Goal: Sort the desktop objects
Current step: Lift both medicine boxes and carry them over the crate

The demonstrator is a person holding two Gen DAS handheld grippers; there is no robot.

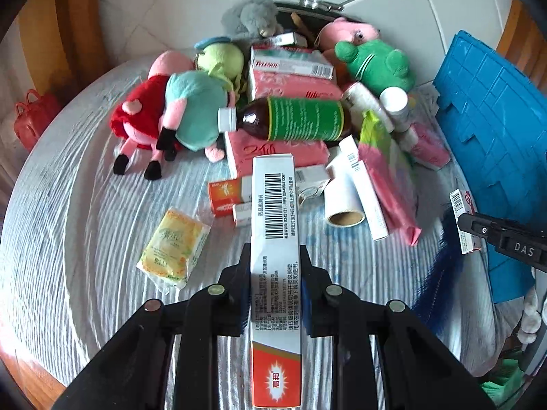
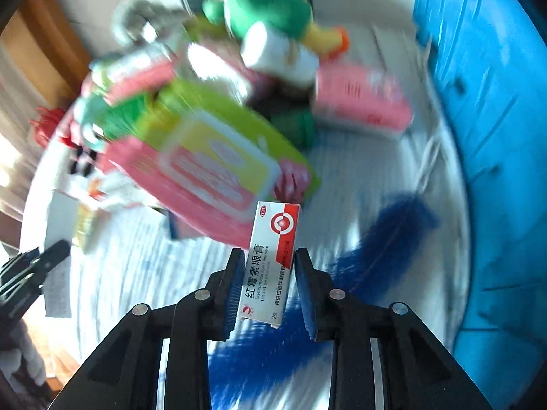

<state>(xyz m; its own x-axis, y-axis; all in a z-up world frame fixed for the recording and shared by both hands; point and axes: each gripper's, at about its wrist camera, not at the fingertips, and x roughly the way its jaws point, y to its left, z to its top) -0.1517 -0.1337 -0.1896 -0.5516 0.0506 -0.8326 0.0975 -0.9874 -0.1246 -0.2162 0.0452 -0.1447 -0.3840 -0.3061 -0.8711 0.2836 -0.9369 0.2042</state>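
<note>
Left tool (image 1: 275,283) clamps long barcode box (image 1: 273,225); right tool (image 2: 268,283) clamps ointment box (image 2: 270,266).

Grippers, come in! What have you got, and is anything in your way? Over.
Left gripper: jaws shut on long barcode box. Right gripper: jaws shut on eye ointment box. Toy-and-box pile ahead, blue crate right.
</note>
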